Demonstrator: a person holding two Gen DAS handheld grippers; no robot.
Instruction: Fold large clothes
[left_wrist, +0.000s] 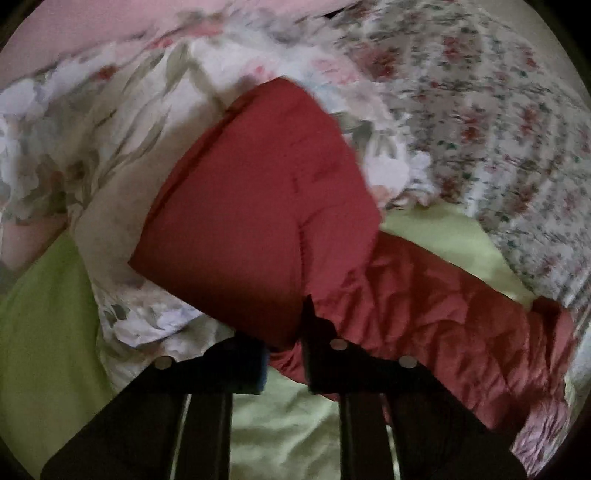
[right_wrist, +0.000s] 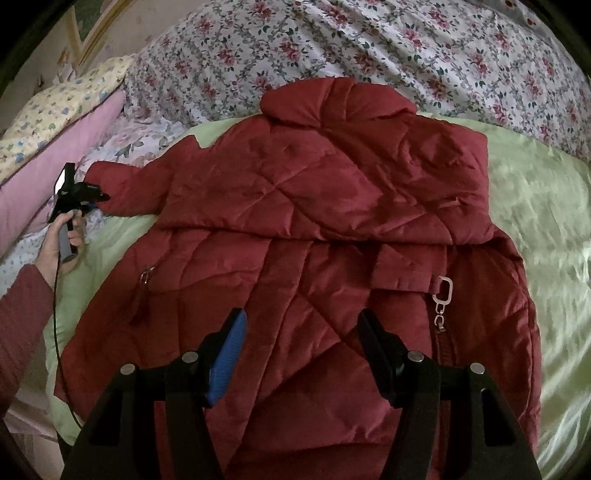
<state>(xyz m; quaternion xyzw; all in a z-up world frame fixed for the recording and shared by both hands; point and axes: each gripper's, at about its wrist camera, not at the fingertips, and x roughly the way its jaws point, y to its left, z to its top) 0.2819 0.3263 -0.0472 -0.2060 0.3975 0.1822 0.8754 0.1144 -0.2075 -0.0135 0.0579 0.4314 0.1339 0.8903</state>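
At the far left of the right wrist view, the person's left hand (right_wrist: 61, 240) holds the left gripper (right_wrist: 96, 196) against the cuff of the sleeve (right_wrist: 129, 190) that sticks out sideways from the red quilted jacket (right_wrist: 314, 229). In the left wrist view that gripper (left_wrist: 284, 354) has its fingers drawn narrow with red fabric pinched between them, the sleeve (left_wrist: 266, 206) rising up in front of the lens. The jacket lies spread on a green sheet (right_wrist: 535, 206) over the bed, collar far and hem near, with a floral quilt (right_wrist: 369, 48) beyond it and pillows (right_wrist: 62, 122) to the far left. Its right side looks already turned in, with the right sleeve folded across the middle and a metal zipper pull (right_wrist: 443, 299) showing. The right gripper (right_wrist: 301, 354) hovers over the near hem, fingers wide apart, holding nothing. I judge the fold about a third done: the left sleeve must come across, then the body be doubled.
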